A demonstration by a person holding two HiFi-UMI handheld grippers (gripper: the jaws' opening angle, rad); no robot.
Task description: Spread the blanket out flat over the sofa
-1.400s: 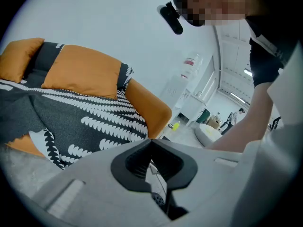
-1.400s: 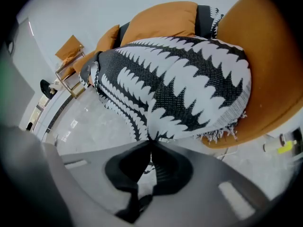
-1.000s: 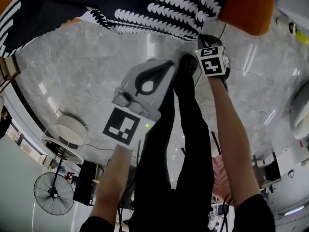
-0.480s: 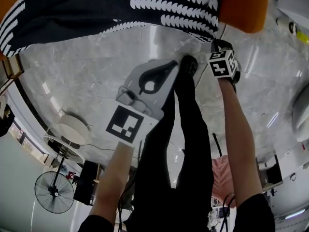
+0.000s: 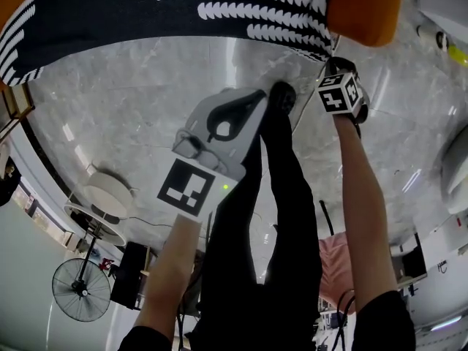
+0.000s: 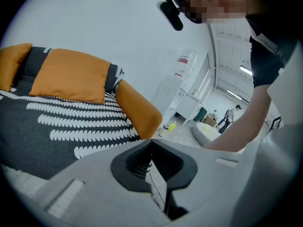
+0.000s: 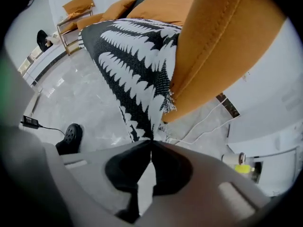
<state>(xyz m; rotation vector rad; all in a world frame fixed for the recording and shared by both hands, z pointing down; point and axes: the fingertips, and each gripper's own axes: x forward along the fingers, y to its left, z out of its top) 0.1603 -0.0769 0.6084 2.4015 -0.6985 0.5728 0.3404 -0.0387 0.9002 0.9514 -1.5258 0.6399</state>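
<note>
Closest in, the left hand-held gripper [image 6: 151, 142]: pressed together on nothing, held out ahead of the legs and angled toward the sofa. Hardly shifted over the last second. No part in the pull right now.

Just past it, the right hand-held gripper [image 7: 151, 143]: pointed steeply down at the floor [image 5: 124, 101] and pressed together, with the blanket [image 7: 137, 74] narrowing to a point right at the tips. Judged from that taper to be pinching the lower corner of the hem. Slid sideways since a second ago, toward the orange arm of the sofa [image 7: 213, 46], with a slight roll of the wrist. Sits nearer that arm now in the head view.

Further out, a matching change in the cloth: a loose, sagging fold in the hem a second ago, one smoother curve along the sofa front now. Still hanging off the front edge beside the arm at this corner, fringe showing, not yet laid down.

Farthest, the seat: already covered by the black-and-white pattern, fairly flat in front of the orange cushions [image 6: 71, 74] at the back.

For the task: spreading well along, with the last slack being drawn out at this corner. Left to do, probably: square the corner up and let go.
</note>
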